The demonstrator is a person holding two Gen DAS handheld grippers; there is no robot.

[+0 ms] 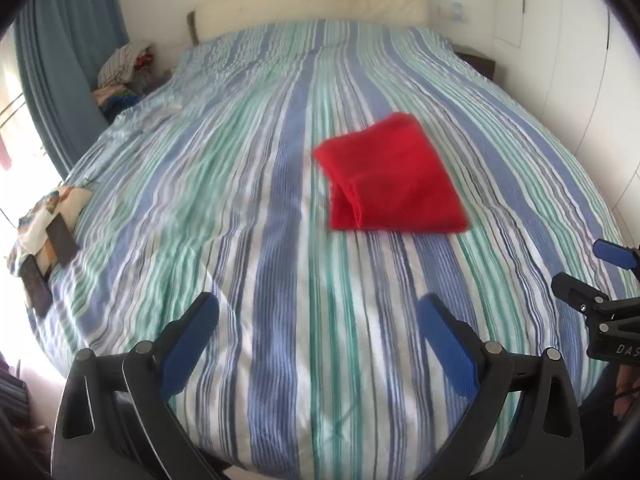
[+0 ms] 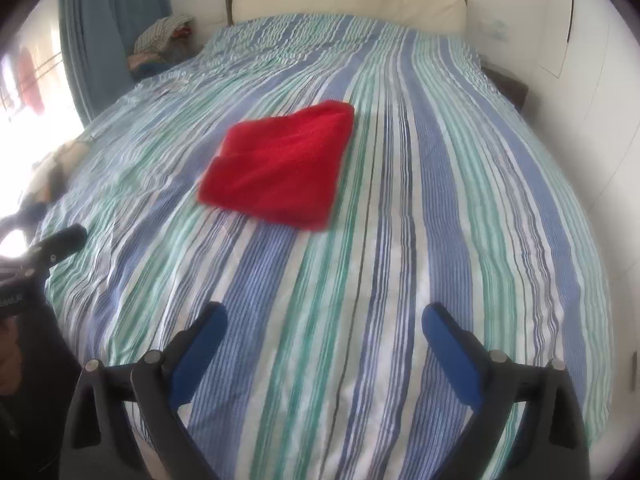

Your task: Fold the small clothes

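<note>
A red garment point(image 1: 394, 176) lies folded into a rough square on the striped bedspread point(image 1: 280, 280), and the right wrist view shows the same red garment point(image 2: 280, 164) left of centre. My left gripper point(image 1: 318, 306) hangs above the near part of the bed, open, with only bedspread between its blue pads. My right gripper point(image 2: 326, 316) is likewise open and holds nothing, well short of the garment. The right gripper point(image 1: 588, 272) also shows at the right edge of the left wrist view. One finger of the left gripper point(image 2: 60, 244) pokes in at the left of the right wrist view.
A cream headboard point(image 1: 312, 4) closes the far end of the bed. A heap of clothes point(image 1: 124, 68) sits at the far left by a blue curtain point(image 1: 68, 40). A patterned cloth with dark flat objects point(image 1: 44, 236) lies on the bed's left edge. White wardrobe doors point(image 2: 580, 40) stand to the right.
</note>
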